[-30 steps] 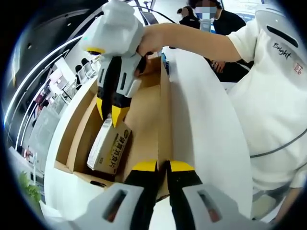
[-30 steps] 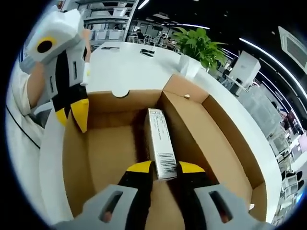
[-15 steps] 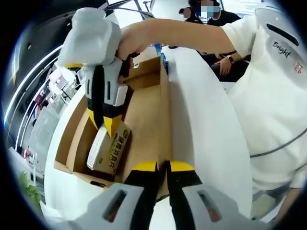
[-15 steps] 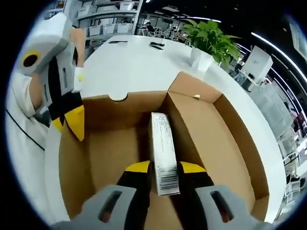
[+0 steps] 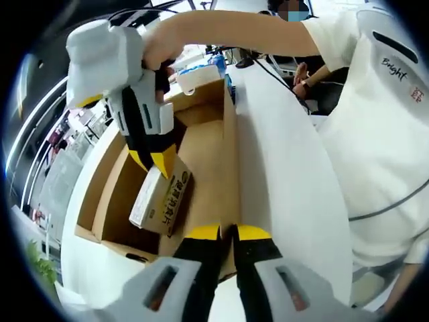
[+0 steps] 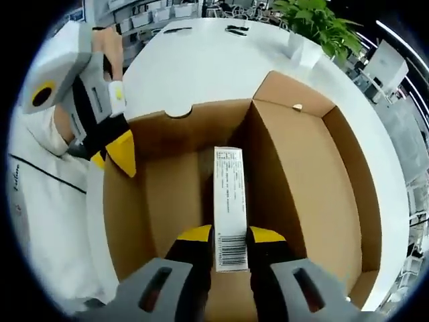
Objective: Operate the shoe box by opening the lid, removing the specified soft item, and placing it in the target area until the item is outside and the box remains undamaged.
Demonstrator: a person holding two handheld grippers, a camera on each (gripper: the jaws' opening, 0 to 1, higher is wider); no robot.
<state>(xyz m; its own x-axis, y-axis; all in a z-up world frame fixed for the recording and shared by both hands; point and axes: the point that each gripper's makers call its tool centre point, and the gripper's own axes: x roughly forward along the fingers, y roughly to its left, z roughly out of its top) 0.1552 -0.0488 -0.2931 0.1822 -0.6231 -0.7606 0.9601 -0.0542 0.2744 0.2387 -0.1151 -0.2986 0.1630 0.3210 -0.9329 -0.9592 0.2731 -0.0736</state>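
The shoe box (image 6: 315, 174) stands open on the white bench (image 6: 194, 67), and everything here is placed against that box. Inside it, the right hand-held gripper (image 6: 230, 236) has its yellow-tipped jaws closed on one end of a small carton (image 6: 228, 194), a narrow white packet with printed text and a barcode near the gripped end. In the left gripper view the same right hand-held gripper (image 5: 153, 159) reaches down into the box (image 5: 201, 147) from above and holds the carton (image 5: 161, 200) tilted, its lower end close to the cardboard floor; whether it touches the floor cannot be told. The carton lies along the box's middle, beside the inner cardboard divider. The left hand-held gripper (image 5: 228, 233) sits at the box's long edge, where the brown wall meets the white lid (image 5: 288, 168), its jaws pressed together on that edge. In the right gripper view this left hand-held gripper (image 6: 117, 151) shows at the box's near left wall. A potted plant (image 6: 315, 20) stands on the bench beyond the box's far corner. A person in a white shirt (image 5: 382, 134) stands beside the lid.
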